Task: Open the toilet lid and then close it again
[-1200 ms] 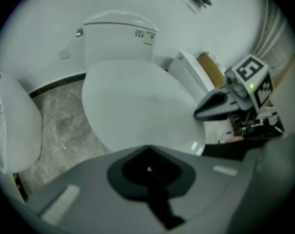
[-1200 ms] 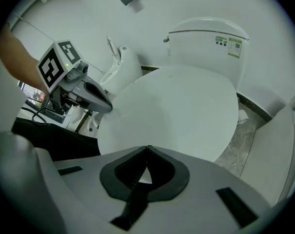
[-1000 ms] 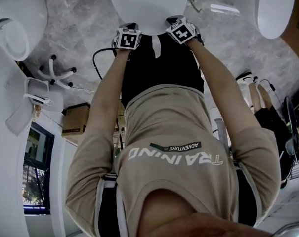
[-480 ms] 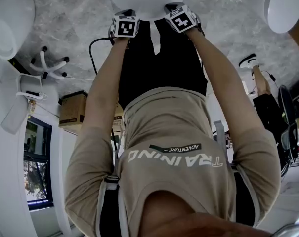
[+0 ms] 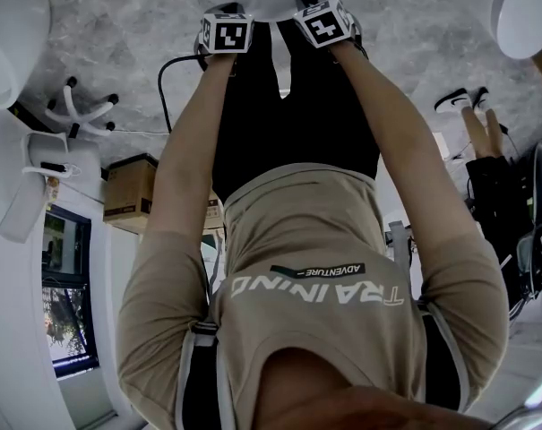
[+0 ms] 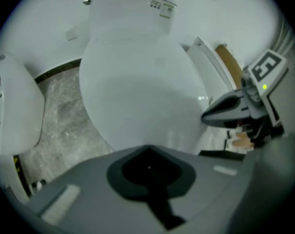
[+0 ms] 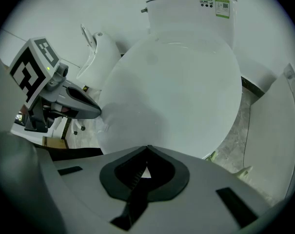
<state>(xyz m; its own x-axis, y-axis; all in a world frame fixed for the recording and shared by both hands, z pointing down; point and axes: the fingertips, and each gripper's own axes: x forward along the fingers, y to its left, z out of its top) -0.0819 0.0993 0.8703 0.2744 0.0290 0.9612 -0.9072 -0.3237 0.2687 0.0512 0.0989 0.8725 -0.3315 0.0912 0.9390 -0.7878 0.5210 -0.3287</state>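
The white toilet lid [image 6: 137, 82], a broad, smooth, glossy oval, spreads out directly ahead of both claws. Its rounded front edge lies right at their tips and its far end meets the boxy white cistern [image 6: 127, 13]. The left claw [image 6: 147, 149] has its matte grey jaws drawn together, tip against tip, with nothing between them. The right claw [image 7: 147, 149] is likewise closed to a point (a sliver of white shows through the dark hollow behind its tips). Whether either tip actually presses on the lid cannot be told. From the head view the two claws, each topped by a black-and-white marker cube, sit side by side against the lid's near rim, with the person's arms stretched out to them. The cistern carries a small green-and-white sticker [image 7: 215, 6]. The floor [image 6: 69, 126] is grey, veined, marble-patterned stone, and another curved white toilet [image 6: 15, 111] stands off to the side.
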